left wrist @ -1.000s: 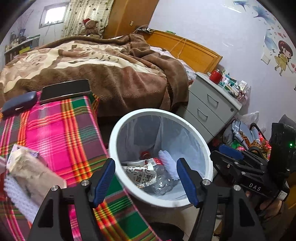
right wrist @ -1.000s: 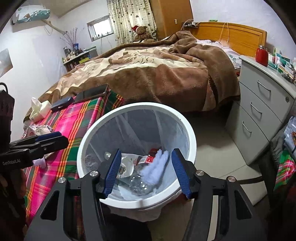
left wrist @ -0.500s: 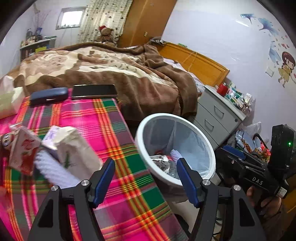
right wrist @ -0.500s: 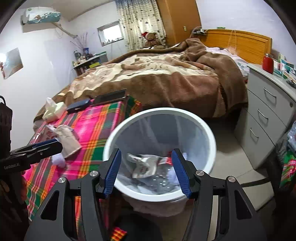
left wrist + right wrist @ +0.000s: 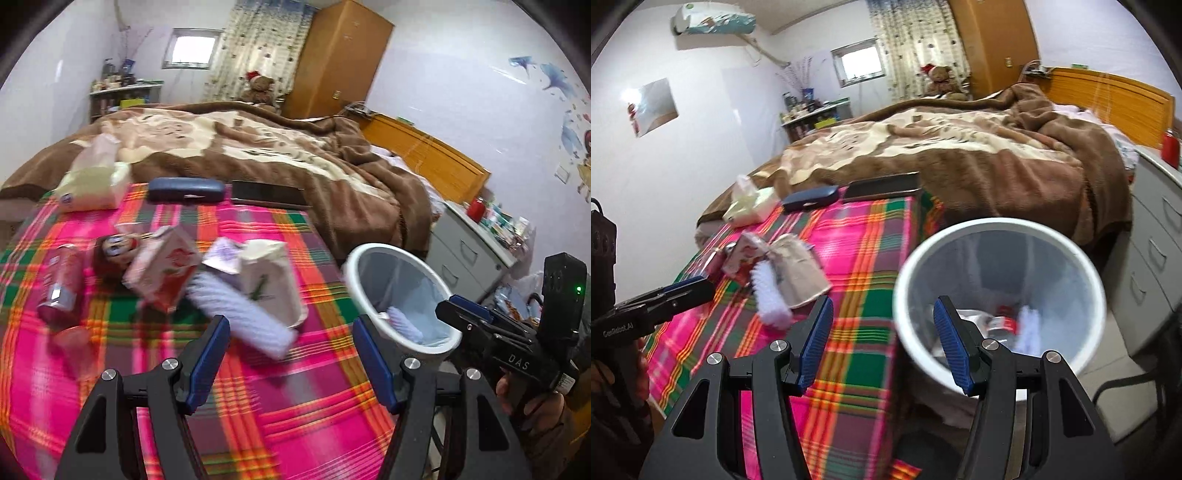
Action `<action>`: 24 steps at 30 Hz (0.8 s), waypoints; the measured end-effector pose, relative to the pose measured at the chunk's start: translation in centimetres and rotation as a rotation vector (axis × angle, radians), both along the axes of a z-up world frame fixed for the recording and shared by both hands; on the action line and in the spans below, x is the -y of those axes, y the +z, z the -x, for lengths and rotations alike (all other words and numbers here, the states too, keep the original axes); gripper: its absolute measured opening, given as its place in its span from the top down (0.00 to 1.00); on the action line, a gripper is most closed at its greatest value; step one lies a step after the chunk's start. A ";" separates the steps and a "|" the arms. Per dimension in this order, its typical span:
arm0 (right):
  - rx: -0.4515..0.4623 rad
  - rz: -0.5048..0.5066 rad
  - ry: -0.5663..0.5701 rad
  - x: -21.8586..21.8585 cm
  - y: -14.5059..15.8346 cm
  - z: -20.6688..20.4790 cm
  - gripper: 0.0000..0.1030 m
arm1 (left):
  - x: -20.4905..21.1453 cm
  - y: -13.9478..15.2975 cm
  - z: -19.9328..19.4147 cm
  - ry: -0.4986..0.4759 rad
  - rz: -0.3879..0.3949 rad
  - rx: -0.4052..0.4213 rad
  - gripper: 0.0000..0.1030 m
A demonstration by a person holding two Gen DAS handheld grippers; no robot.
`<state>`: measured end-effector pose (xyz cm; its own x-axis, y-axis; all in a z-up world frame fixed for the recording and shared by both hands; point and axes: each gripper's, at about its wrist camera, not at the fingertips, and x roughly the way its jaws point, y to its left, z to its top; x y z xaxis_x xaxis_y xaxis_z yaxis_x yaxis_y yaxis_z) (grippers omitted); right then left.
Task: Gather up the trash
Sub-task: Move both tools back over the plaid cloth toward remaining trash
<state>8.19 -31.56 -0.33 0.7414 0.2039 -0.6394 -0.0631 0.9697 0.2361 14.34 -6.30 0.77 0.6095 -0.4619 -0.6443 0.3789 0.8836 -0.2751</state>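
My left gripper (image 5: 291, 350) is open and empty above the plaid tablecloth (image 5: 258, 406). Just ahead of it lie a white ribbed foam sleeve (image 5: 240, 317), a crumpled beige paper bag (image 5: 269, 280), a pink and white carton (image 5: 162, 269) and a red can (image 5: 61, 288). The white trash bin (image 5: 402, 295) stands off the table's right edge with trash inside. My right gripper (image 5: 882, 332) is open and empty over the gap between table and bin (image 5: 997, 288). The foam sleeve (image 5: 768, 288) and paper bag (image 5: 798, 269) lie to its left.
A tissue pack (image 5: 92, 184), a dark glasses case (image 5: 184, 189) and a black phone (image 5: 267, 195) lie at the table's far edge. Behind is a bed with a brown blanket (image 5: 295, 147). A grey drawer unit (image 5: 472, 251) stands right of the bin.
Both grippers swung left, from over the bin toward the table. The trash on the cloth now sits ahead of my left gripper. Both stayed open.
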 end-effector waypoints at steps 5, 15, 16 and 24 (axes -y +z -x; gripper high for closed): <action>-0.007 0.014 0.056 -2.5 -0.1 -0.8 0.44 | -3.4 -0.4 0.3 0.062 -0.002 -0.001 0.33; -0.021 0.045 0.134 -6.3 -0.5 -2.9 0.44 | -8.8 -1.9 -0.2 0.179 -0.015 -0.028 0.33; -0.020 0.048 0.137 -6.5 -0.5 -3.0 0.44 | -9.3 -2.1 -0.3 0.188 -0.019 -0.031 0.33; -0.044 0.067 0.157 -8.1 -1.2 -4.7 0.44 | -11.4 -3.2 -1.2 0.235 -0.023 -0.061 0.33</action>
